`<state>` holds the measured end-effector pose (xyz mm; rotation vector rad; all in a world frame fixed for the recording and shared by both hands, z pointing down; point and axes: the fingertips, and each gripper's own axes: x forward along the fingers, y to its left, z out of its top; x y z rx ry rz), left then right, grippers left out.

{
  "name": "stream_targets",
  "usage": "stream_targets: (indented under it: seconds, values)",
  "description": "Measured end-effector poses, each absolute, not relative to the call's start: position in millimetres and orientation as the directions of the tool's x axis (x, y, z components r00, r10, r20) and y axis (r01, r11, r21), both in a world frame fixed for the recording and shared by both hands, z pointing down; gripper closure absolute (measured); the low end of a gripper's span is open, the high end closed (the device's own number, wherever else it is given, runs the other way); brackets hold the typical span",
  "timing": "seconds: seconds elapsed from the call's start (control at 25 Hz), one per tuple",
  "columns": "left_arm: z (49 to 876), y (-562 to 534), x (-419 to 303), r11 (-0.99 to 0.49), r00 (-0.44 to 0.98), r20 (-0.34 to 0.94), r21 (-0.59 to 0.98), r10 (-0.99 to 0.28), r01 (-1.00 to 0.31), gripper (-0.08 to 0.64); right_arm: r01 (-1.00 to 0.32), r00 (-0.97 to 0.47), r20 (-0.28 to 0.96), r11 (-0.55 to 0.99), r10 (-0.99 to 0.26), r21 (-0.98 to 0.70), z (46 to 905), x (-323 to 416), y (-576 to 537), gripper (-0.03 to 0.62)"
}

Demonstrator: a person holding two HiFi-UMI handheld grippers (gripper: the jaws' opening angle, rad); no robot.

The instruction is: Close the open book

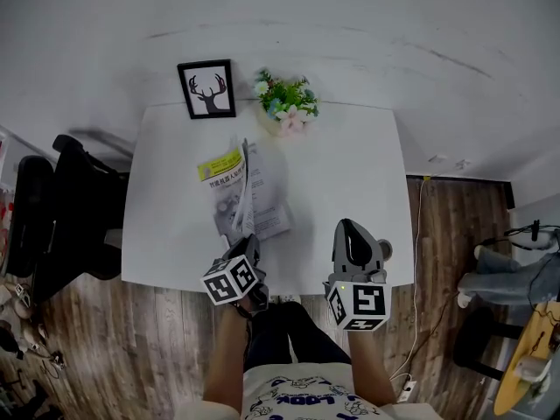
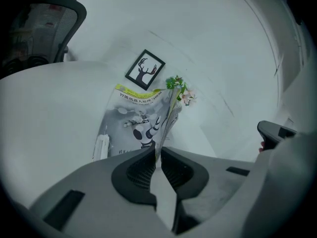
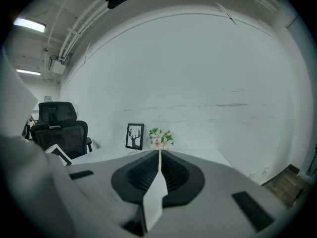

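White tabletop gives us open room on its right half, out to the right edge. At the front edge our left gripper pinches 1 raised leaf of the open book, which lies left of centre. Our right gripper hovers over the front edge, jaws pressed together on nothing. A deer picture and flowers stand along the back edge. A black chair sits off the left edge on a wooden floor.
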<state>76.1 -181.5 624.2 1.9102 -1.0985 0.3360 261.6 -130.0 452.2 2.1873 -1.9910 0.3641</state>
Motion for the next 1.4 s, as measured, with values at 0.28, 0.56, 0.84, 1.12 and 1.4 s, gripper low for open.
stream_targets:
  seconds: [0.28, 0.56, 0.84, 1.12, 1.4]
  values:
    - [632.0, -181.1, 86.7, -0.239, 0.560, 0.627, 0.524, -0.542, -0.818, 0.485, -0.991, 0.105, 0.295, -0.123, -0.950, -0.043, 456.0, 268.3, -127.4, 0.560]
    - [639.4, -179.3, 94.6, -0.280, 0.539, 0.658, 0.465, -0.525, -0.840, 0.446, -0.990, 0.121, 0.302, -0.139, -0.945, -0.037, 457.5, 273.9, -125.1, 0.560]
    - [638.9, -177.2, 100.1, -0.332, 0.539, 0.667, 0.425, -0.515, -0.842, 0.417, -0.990, 0.127, 0.310, -0.141, -0.942, -0.023, 459.3, 273.2, -123.4, 0.560]
    - [633.0, -172.2, 111.3, -0.380, 0.600, 0.635, 0.464, -0.487, -0.800, 0.335, -0.991, 0.118, 0.303, -0.133, -0.946, -0.029, 457.0, 268.8, -123.8, 0.560]
    - [608.7, -173.9, 103.8, -0.402, 0.607, 0.596, 0.455, -0.526, -0.795, 0.328, -0.993, 0.098, 0.276, -0.111, -0.956, -0.033, 445.0, 258.0, -127.5, 0.560]
